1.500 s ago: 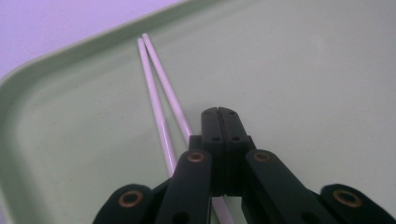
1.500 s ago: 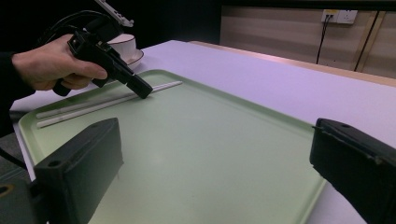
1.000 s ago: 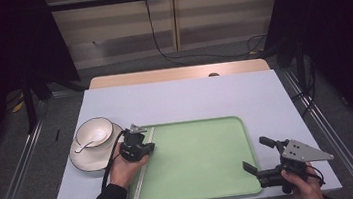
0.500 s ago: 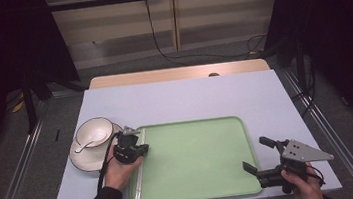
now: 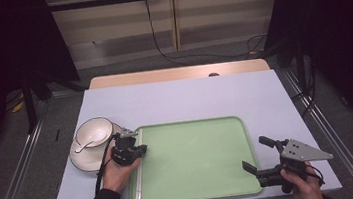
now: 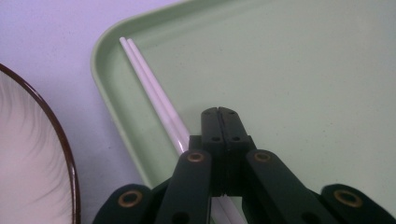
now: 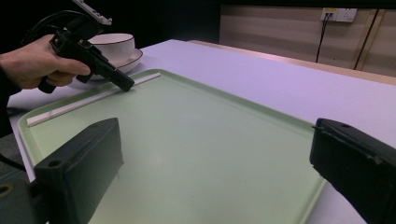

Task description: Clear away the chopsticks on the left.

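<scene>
Where the green tray (image 5: pixel 197 162) meets its nine o'clock rim, I see two white chopsticks (image 6: pixel 149 86) lying side by side inside it, long axis running twelve to six in the high view. My left tongs (image 6: pixel 219 112) are pressed together, tips down just beside the chopsticks, gripping nothing. My right tongs (image 7: pixel 210 154) stand wide apart at the tray's four o'clock corner. One bowl (image 5: pixel 93 133) with one spoon sits on one saucer (image 5: pixel 81 158) on the desk (image 5: pixel 189 100) at nine o'clock. The chopsticks' near ends are hidden under the left tongs.
</scene>
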### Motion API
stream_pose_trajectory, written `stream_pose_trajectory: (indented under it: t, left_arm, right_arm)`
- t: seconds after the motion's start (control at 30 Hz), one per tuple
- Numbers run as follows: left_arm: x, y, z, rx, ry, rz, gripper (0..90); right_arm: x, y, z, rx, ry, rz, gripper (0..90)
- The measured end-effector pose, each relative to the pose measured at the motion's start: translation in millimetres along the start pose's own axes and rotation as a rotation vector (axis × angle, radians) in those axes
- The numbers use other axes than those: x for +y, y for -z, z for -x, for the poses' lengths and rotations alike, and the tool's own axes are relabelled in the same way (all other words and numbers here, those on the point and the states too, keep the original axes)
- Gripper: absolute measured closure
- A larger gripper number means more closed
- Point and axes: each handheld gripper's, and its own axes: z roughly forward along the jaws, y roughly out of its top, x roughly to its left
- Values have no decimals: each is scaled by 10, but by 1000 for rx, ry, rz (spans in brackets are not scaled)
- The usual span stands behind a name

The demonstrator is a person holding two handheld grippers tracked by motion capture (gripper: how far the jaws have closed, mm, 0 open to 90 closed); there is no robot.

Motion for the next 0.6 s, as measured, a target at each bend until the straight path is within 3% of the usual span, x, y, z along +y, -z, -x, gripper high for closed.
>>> stream_pose_trajectory:
  t: [0.1,0.17,0.2,0.33,0.5,0.57,0.6]
  left_arm:
    - [-3,2,10,-6,-7,9,869]
    - [1,15,14,-24,-5,29,779]
    - [9,43,7,-3,-23,43,736]
    - [13,85,6,-16,-36,56,653]
    - [15,151,36,-18,-68,104,427]
    - [14,182,51,-12,-77,132,358]
    - [9,212,38,-21,-59,174,329]
  right_arm:
    - [1,-4,-4,2,-2,-3,22]
    - [1,-3,-4,0,-2,-3,22]
    - [-2,4,-2,1,-8,-2,22]
    - [-3,8,4,1,-5,-3,22]
    - [-2,9,9,0,-7,-1,22]
    - [-2,8,5,1,-10,-3,22]
    - [-1,8,3,0,-4,2,22]
